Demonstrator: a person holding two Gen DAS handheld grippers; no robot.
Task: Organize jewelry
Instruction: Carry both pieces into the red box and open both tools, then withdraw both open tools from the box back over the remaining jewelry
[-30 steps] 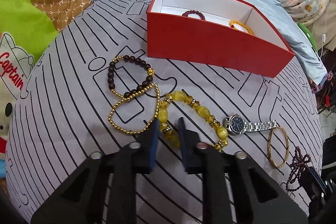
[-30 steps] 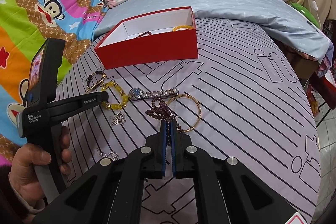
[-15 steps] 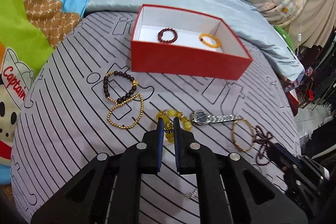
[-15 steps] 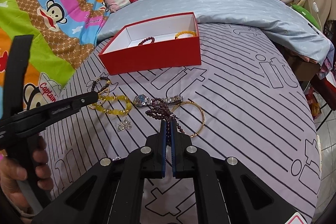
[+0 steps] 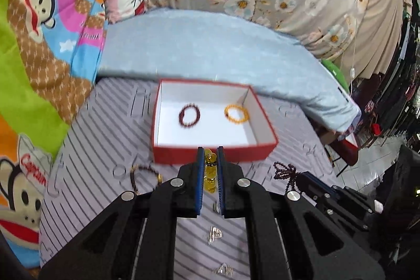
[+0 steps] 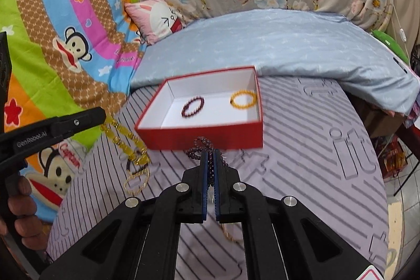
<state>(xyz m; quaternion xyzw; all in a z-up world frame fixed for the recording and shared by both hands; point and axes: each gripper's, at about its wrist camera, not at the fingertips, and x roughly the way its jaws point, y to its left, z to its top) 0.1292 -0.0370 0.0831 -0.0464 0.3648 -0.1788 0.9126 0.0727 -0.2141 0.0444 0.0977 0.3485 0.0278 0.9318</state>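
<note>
The box (image 5: 214, 155) sits on the bed (image 6: 302, 148), with the folded quilt (image 6: 288, 43) behind it and a pillow (image 6: 157, 17) further back to the left. Inside the box, one beaded bracelet (image 5: 189, 115) lies left of another (image 5: 236, 114). Before the box, the left hand-held gripper (image 5: 210, 162) grips a chunky bead bracelet (image 5: 210, 172); to its right, the right hand-held gripper (image 6: 210, 162) grips a bead strand (image 6: 200, 146). Two more bracelets (image 6: 136, 175) lie on the bed left of both.

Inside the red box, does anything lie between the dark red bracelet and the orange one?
No: both views show bare white floor between the dark red bracelet and the orange bracelet in the red box.
</note>
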